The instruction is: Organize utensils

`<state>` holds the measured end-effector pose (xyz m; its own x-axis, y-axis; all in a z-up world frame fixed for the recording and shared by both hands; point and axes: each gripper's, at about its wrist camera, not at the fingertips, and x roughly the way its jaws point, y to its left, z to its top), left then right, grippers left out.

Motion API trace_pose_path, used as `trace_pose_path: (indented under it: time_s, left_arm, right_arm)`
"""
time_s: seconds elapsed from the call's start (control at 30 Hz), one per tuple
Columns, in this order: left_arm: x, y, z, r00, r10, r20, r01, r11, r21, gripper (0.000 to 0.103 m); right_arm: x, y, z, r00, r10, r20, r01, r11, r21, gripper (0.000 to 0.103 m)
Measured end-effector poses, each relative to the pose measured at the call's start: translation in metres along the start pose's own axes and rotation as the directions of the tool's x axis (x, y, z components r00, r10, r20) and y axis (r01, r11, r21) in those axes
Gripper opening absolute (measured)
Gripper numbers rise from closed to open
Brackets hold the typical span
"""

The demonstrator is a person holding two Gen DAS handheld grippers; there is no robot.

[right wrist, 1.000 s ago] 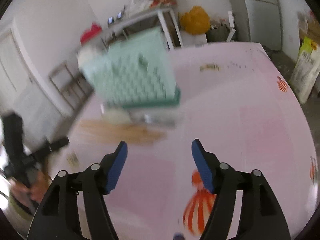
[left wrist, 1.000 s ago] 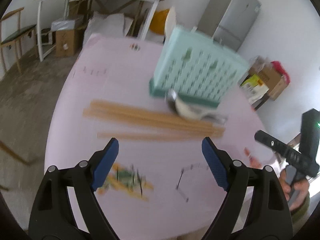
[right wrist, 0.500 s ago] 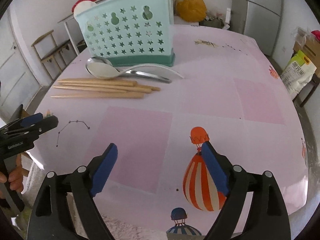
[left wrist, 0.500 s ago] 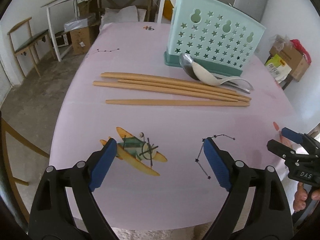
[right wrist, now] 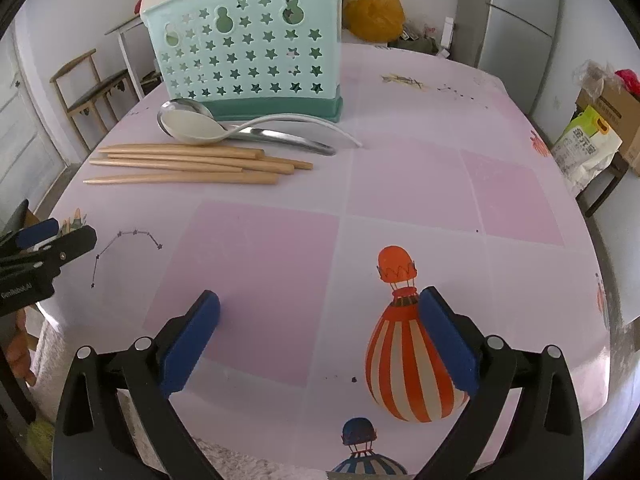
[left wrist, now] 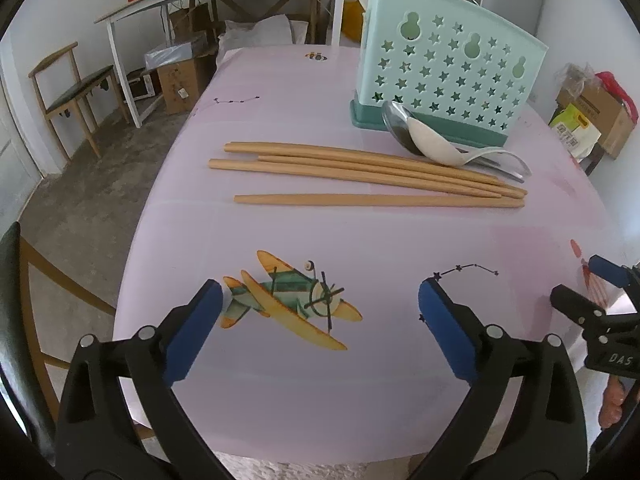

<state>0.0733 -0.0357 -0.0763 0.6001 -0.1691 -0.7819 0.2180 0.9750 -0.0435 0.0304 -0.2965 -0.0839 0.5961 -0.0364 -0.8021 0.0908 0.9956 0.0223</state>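
Both grippers, left (left wrist: 318, 320) and right (right wrist: 318, 320), have steadied at table's near edge, jaws released, empty; round wooden chopsticks (left wrist: 368, 176) may roll when pinched.

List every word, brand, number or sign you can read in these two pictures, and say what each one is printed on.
"DAS": white letters on the black body of the right gripper, seen at the edge of the left wrist view.
White lettering on the black body of the left gripper, in the right wrist view: too small and blurred to read.
Large characters on the yellow-green bag on the floor: too blurred to read.
The utensil holder, spoons and chopsticks carry no text.
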Motion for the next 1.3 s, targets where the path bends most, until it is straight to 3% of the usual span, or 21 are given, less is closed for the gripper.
trace_pose_path:
  time_s: [0.17, 1.3]
  left_arm:
    - [0.0021, -0.0053, -0.0024, 0.999, 0.037, -0.002, -0.037, 0.998, 0.043, 0.095]
    - [0.0002, -0.0052, -0.0002, 1.0, 0.02, -0.012, -0.018, 0.996, 0.089, 0.095]
  right_arm:
    - [0.0005, 0.0006, 0.0002, 1.0, -0.005, -0.002, 0.005, 1.0, 0.002, 0.096]
    - [0.0023, -0.0029, 0.0035, 0.999, -0.01, -0.039, 0.01, 1.0, 0.016, 0.097]
